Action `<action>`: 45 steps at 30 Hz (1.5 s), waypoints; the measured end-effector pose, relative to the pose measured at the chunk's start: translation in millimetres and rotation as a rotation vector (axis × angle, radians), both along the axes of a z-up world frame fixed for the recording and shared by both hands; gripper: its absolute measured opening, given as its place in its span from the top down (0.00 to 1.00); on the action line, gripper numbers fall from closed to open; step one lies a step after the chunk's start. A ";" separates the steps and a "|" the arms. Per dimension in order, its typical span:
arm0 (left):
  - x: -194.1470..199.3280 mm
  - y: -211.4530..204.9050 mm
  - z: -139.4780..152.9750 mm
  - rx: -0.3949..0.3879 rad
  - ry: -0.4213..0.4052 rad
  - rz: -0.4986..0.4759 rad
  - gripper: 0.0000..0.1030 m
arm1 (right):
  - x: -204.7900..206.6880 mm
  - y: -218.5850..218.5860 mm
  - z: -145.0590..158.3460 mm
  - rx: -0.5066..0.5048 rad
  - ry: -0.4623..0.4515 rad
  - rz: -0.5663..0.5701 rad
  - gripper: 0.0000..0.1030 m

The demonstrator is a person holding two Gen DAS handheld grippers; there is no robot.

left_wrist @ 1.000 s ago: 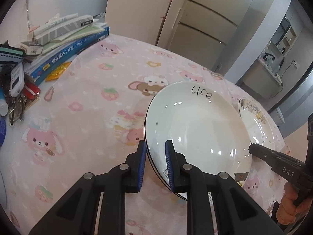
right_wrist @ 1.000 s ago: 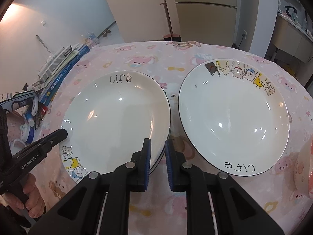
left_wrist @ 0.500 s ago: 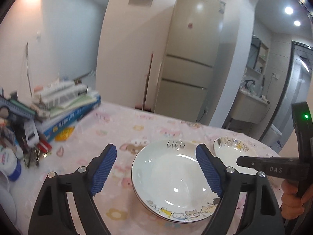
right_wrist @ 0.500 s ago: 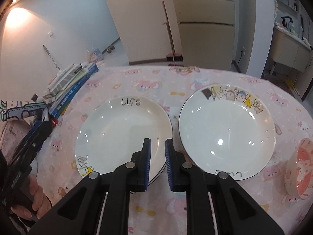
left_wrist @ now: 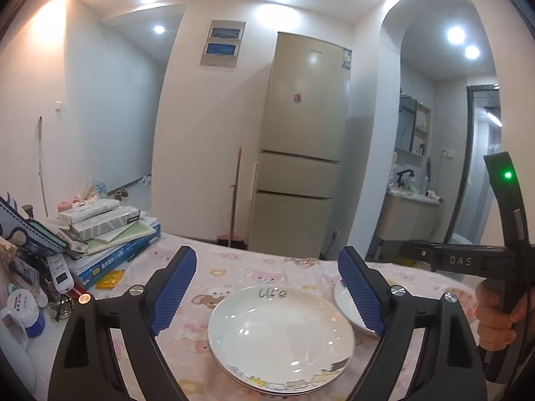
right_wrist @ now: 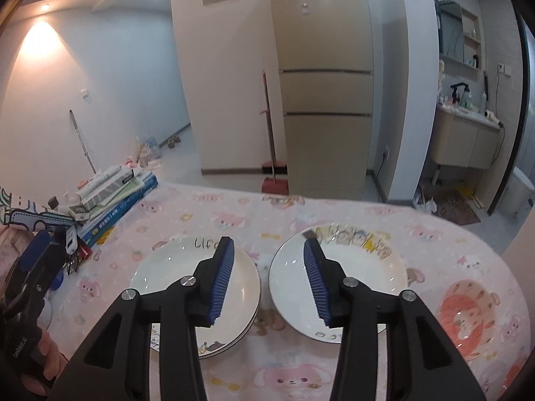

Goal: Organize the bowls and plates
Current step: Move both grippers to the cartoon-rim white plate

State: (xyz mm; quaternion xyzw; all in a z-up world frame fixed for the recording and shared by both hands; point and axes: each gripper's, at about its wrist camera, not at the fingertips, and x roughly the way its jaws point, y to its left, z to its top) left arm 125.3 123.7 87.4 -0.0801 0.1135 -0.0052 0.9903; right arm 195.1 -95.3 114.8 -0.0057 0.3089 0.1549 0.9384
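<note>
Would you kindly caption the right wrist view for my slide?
Right gripper opening, empty, above stacked plates beside a single plate.

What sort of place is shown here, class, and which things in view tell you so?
Most likely a home dining area. A tall fridge stands against the wall, plates sit on a table with a cartoon tablecloth, and a washbasin counter shows through a doorway.

We see the bench under a pink cartoon cloth, bearing stacked plates, a single plate beside them, and piled books at its left.
</note>
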 end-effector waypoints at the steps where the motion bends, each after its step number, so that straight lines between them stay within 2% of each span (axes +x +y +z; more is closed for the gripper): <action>1: -3.3 -2.1 5.3 0.005 -0.010 0.000 0.14 | -3.6 -3.0 6.0 -0.001 -0.022 -0.006 0.53; 6: -21.2 -15.4 37.4 0.032 -0.081 -0.016 0.12 | -25.6 -20.7 33.0 -0.012 -0.135 -0.028 0.44; 9: -33.3 -21.1 56.0 0.031 -0.150 0.016 0.00 | -35.8 -33.8 44.9 0.009 -0.175 -0.051 0.39; 11: -43.7 -24.8 68.0 0.012 -0.201 0.030 0.00 | -42.2 -44.3 51.5 0.059 -0.201 -0.063 0.30; 12: -47.4 -26.9 74.0 0.005 -0.216 0.019 0.00 | -44.7 -49.3 53.5 0.088 -0.213 -0.070 0.22; 14: -49.5 -33.5 84.2 0.010 -0.222 -0.004 0.00 | -49.0 -57.8 56.5 0.128 -0.237 -0.082 0.21; 19: -36.4 -53.4 99.3 0.026 -0.207 -0.038 0.00 | -50.3 -69.6 61.6 0.145 -0.258 -0.129 0.15; 25: 11.1 -79.3 124.9 -0.049 -0.146 -0.102 0.00 | -41.6 -85.3 69.3 0.198 -0.266 -0.181 0.11; 29: 42.4 -86.2 126.0 -0.049 -0.065 -0.113 0.00 | -34.7 -91.0 69.6 0.159 -0.254 -0.238 0.11; 32: 70.4 -86.2 109.2 -0.061 0.049 -0.093 0.00 | -24.7 -94.6 64.9 0.152 -0.203 -0.227 0.11; 38: 132.3 -77.5 58.0 -0.188 0.300 -0.192 0.03 | -0.5 -111.1 43.5 0.201 -0.058 -0.250 0.11; 42: 174.2 -81.1 17.0 -0.265 0.457 -0.254 0.16 | 20.5 -123.8 19.1 0.241 0.072 -0.270 0.17; 45: 201.0 -88.0 -8.4 -0.263 0.555 -0.275 0.25 | 35.9 -136.7 -2.8 0.291 0.174 -0.299 0.21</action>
